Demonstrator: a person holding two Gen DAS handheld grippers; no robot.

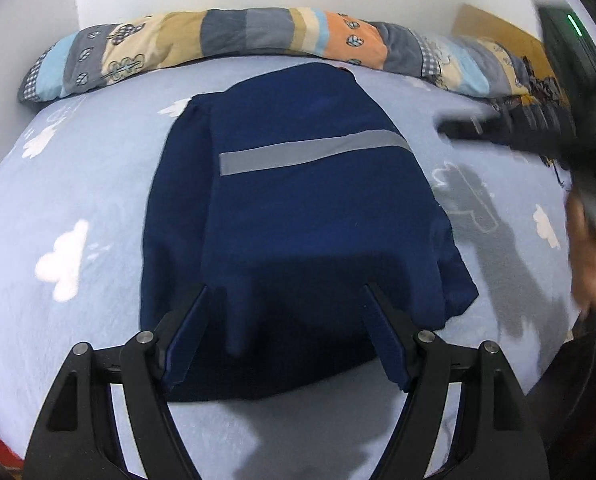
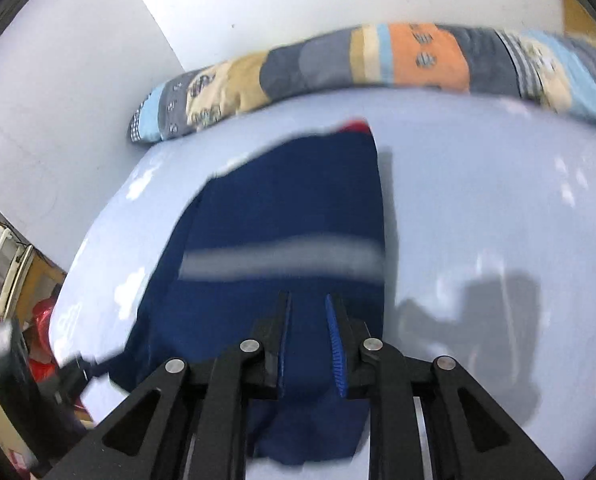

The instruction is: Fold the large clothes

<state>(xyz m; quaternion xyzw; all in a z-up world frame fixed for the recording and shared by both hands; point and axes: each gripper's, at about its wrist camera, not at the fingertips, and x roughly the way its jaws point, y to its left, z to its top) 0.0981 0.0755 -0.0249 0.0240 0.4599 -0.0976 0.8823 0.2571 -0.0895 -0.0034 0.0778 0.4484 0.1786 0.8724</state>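
Note:
A navy blue garment [image 1: 298, 216] with a grey reflective stripe lies folded into a narrow shape on the light blue cloud-print bed sheet [image 1: 78, 184]. My left gripper [image 1: 286, 292] is open and empty, its fingers spread over the garment's near edge. My right gripper [image 2: 307, 300] is partly open above the garment [image 2: 282, 208], holding nothing; the right wrist view is motion-blurred. The right gripper [image 1: 449, 126] also shows blurred at the right of the left wrist view, with the hand that holds it.
A patchwork quilt roll [image 1: 238, 36] lies along the far edge of the bed against the white wall. A cardboard piece [image 1: 497, 36] stands at the back right. Furniture and a red bag [image 2: 42, 320] sit beyond the bed's left edge.

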